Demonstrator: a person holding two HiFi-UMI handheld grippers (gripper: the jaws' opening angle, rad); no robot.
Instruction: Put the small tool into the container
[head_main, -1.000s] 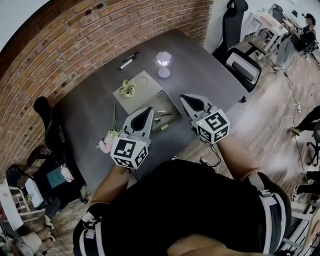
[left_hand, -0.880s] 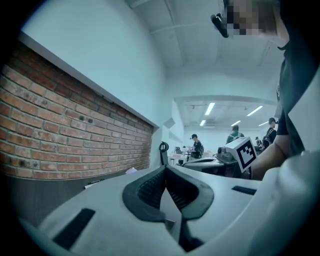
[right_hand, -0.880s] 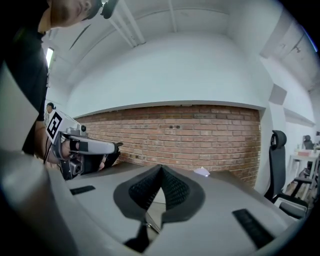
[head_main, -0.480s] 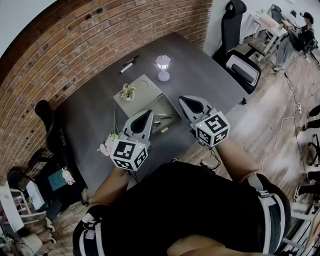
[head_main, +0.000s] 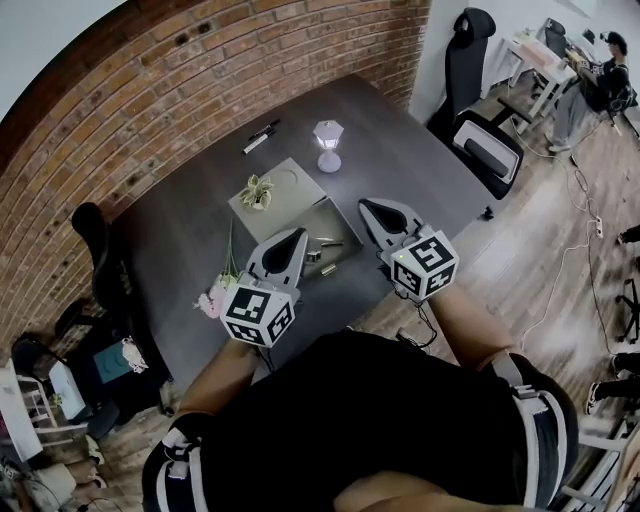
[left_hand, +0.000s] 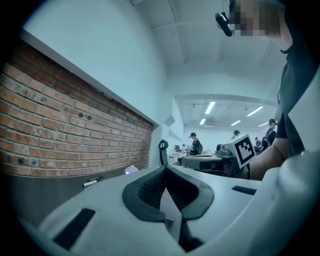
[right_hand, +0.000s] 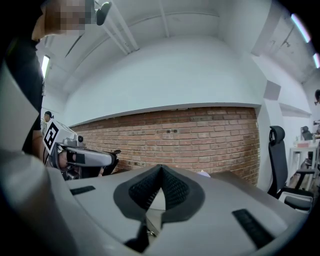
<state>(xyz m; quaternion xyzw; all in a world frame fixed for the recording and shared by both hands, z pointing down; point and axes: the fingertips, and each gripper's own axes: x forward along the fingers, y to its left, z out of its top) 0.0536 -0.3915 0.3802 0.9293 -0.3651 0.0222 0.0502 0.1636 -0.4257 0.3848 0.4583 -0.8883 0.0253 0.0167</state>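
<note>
Brickwork of the red brick wall (head_main: 200, 80) runs along the far side of the dark grey worktop (head_main: 400, 140), with a black office chair (head_main: 475, 90) at the worktop's right corner. The person in a black top (head_main: 380, 420) leans over the near edge and holds one set of tongs in each hand. The left white tongs (head_main: 298, 233), seen in the left gripper view (left_hand: 164, 167), are closed, with the two ribbed pads meeting at the tip and nothing between them. The right white tongs (head_main: 365, 204), seen in the right gripper view (right_hand: 160, 167), are closed and empty too. Both point level across the worktop, well apart from each other. The flat grey container (head_main: 290, 180) lies beyond and between them, a pale half beside a darker half. A small lit white table lamp (head_main: 328, 145) stands farther back. A small green potted plant (head_main: 257, 190) sits on the container's pale half. A bunch of pink flowers (head_main: 212, 298) lies on the worktop left of the left tongs. A black-and-white marker pen (head_main: 260, 135) lies near the wall. The small brass-coloured tool (head_main: 328, 269) lies on the worktop just beside the container's near edge, between the two tongs and touched by neither. Small silvery pieces (head_main: 325, 244) lie near it at the darker half's edge; whether they are inside I cannot tell.
</note>
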